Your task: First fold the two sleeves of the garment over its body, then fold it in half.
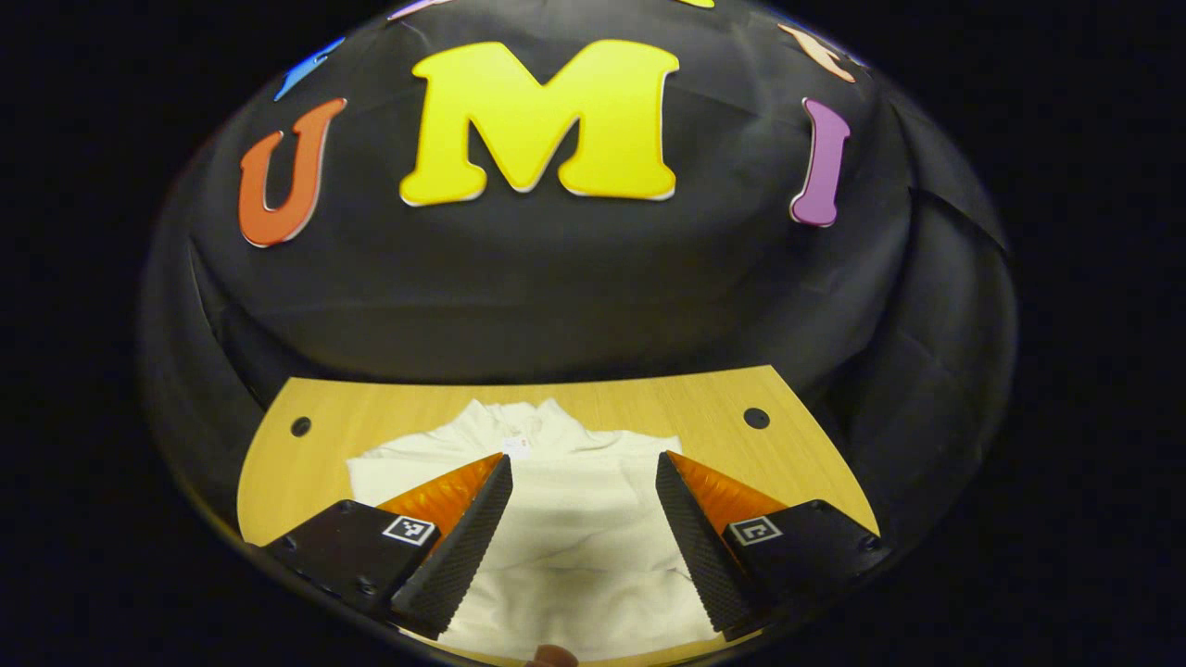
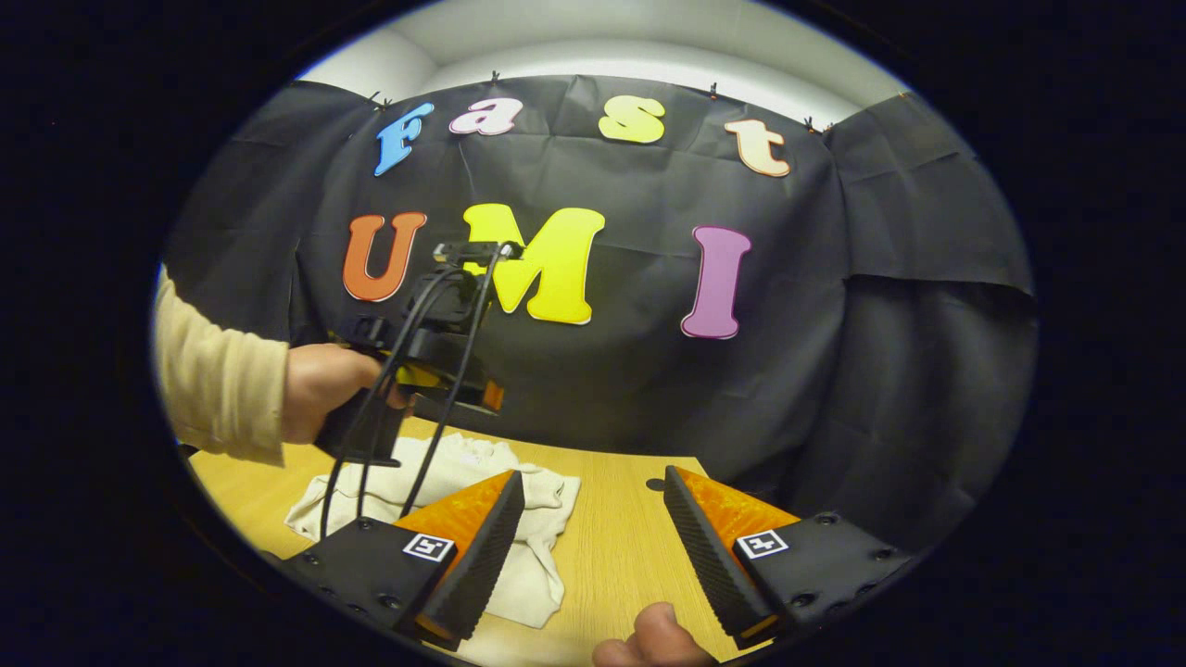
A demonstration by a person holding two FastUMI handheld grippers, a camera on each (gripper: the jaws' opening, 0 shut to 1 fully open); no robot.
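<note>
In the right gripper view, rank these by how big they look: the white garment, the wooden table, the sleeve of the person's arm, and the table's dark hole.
Largest to smallest, as they look:
1. wooden table
2. white garment, partly hidden, so its place against the sleeve is unsure
3. sleeve, nearer the camera
4. dark hole

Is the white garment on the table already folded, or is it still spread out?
Folded, at least partly: the white garment lies as a compact bundle with no sleeves sticking out on the wooden table. Whether it is halved, cannot tell.
</note>
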